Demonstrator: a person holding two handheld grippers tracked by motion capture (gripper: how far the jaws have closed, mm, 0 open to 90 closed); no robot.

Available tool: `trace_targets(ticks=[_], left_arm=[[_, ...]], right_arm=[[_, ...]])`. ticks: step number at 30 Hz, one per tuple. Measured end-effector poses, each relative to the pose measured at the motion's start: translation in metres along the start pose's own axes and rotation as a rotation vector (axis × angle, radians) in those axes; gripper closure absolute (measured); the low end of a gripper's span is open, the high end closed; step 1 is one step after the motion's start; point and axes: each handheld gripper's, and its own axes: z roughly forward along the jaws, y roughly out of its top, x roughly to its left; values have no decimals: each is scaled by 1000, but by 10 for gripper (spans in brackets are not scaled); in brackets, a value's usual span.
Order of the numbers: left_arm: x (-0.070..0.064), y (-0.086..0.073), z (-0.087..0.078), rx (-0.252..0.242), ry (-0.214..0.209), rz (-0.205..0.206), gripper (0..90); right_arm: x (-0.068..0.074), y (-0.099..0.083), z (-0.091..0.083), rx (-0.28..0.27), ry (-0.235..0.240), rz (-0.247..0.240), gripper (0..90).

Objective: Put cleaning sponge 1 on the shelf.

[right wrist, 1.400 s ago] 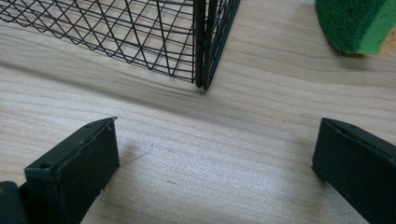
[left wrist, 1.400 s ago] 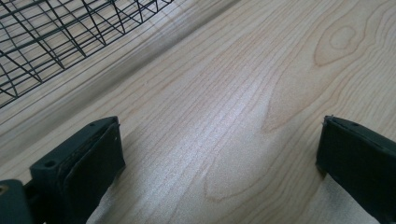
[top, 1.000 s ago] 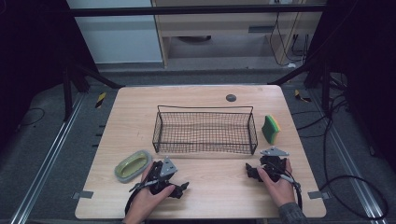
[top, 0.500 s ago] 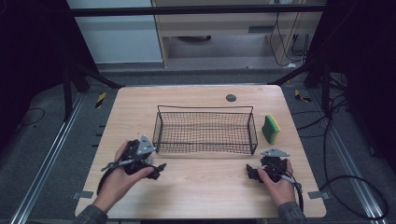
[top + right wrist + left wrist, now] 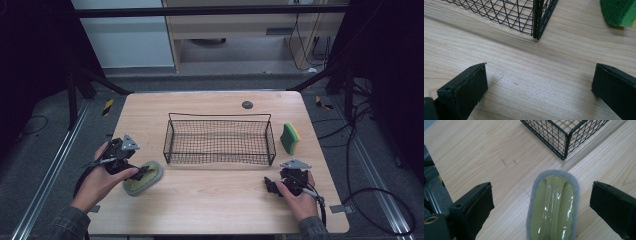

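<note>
A pale green scrub pad (image 5: pixel 145 182) with a grey foam rim lies on the table left of the black wire basket (image 5: pixel 220 141). My left gripper (image 5: pixel 139 170) hangs over the pad's near-left end. In the left gripper view the pad (image 5: pixel 554 207) lies between the wide-open jaws of the left gripper (image 5: pixel 541 186), untouched. A green and yellow sponge (image 5: pixel 290 138) stands right of the basket. My right gripper (image 5: pixel 268 185) rests open near the front right edge. In its own view the right gripper (image 5: pixel 541 65) holds nothing and faces the basket corner (image 5: pixel 537 20) and the sponge (image 5: pixel 619 10).
The basket is empty and stands mid-table. A small dark round disc (image 5: pixel 247 104) sits near the table's (image 5: pixel 210 210) far edge. Black frame posts and cables surround the table on the floor.
My left gripper has swung from the front of the table up and to the left, and now points at the green pad. The right gripper has stayed put.
</note>
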Motion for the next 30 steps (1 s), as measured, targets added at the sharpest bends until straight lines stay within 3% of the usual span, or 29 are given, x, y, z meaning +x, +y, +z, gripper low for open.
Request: trace_targets(ticks=[2, 6, 10, 12, 16, 21, 24, 27, 30], left_arm=[[2, -1, 4, 6, -3, -8, 40], [9, -6, 12, 68, -28, 4, 74], [9, -6, 10, 76, -43, 6, 101], [8, -7, 4, 87, -27, 19, 114], [7, -7, -4, 81, -42, 2, 139], [3, -3, -2, 135, -62, 32, 152], [2, -1, -1, 166, -50, 65, 170], [2, 0, 3, 176, -94, 52, 190], [2, 0, 9, 213, -105, 66, 224]], right_arm=[[0, 1, 0, 6, 1, 1, 5], [0, 1, 0, 9, -2, 1, 4], [0, 1, 0, 7, 1, -1, 4], [0, 0, 0, 4, 4, -4, 5], [-1, 0, 0, 0, 7, -13, 5], [0, -1, -1, 2, 7, 0, 5], [0, -1, -1, -1, 9, -1, 5], [0, -1, -1, 1, 7, -3, 5], [0, -1, -1, 2, 8, -4, 5]])
